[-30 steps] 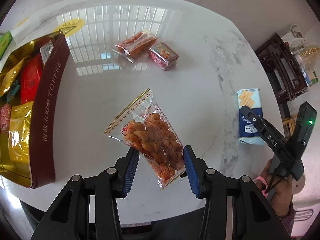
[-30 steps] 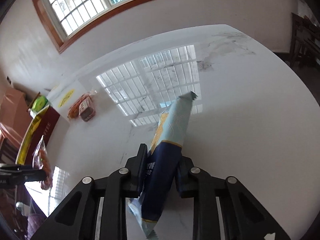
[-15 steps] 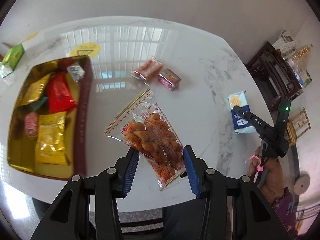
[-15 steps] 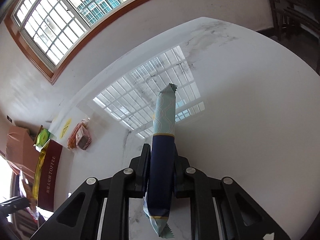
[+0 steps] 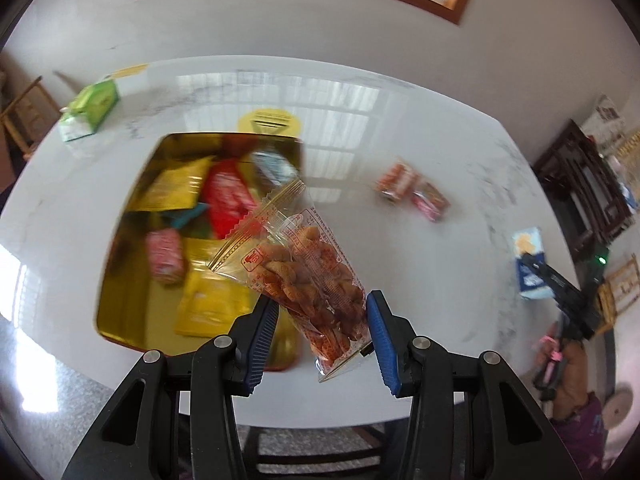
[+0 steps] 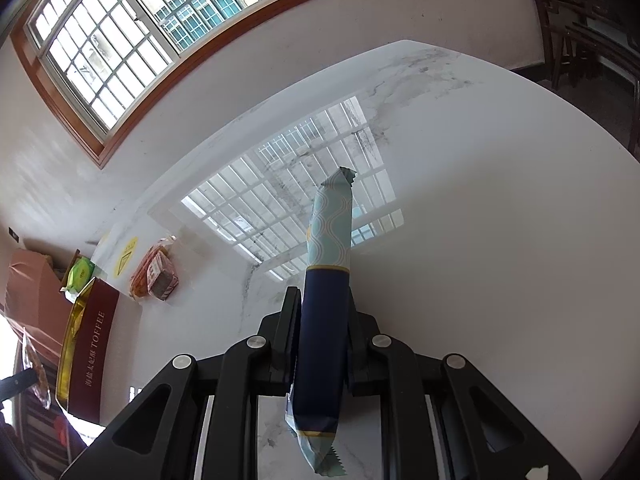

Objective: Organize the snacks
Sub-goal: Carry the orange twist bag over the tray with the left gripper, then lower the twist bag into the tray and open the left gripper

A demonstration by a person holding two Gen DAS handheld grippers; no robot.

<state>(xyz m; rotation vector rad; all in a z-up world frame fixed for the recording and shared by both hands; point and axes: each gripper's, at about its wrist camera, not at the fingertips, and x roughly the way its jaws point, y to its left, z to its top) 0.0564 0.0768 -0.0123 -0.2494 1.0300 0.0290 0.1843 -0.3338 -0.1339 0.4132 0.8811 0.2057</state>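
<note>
Left wrist view: the clear bag of fried twists (image 5: pixel 316 280), pinched in the left gripper (image 5: pixel 322 320), hangs over the gold tin's (image 5: pixel 120 264) right edge, apparently above it. Right of the tin, bare counter (image 5: pixel 440 280). The right gripper (image 6: pixel 320 344) clamps a blue biscuit pack (image 6: pixel 326 292).

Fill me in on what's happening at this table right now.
A person is sorting snacks with a handheld gripper in each hand. The left gripper holds a clear bag of fried twists above the table, beside the open gold tin, which already holds several packets. The right gripper is clamped on a blue cracker packet. Two small snack packets and a green packet lie loose on the white marble table.
</note>
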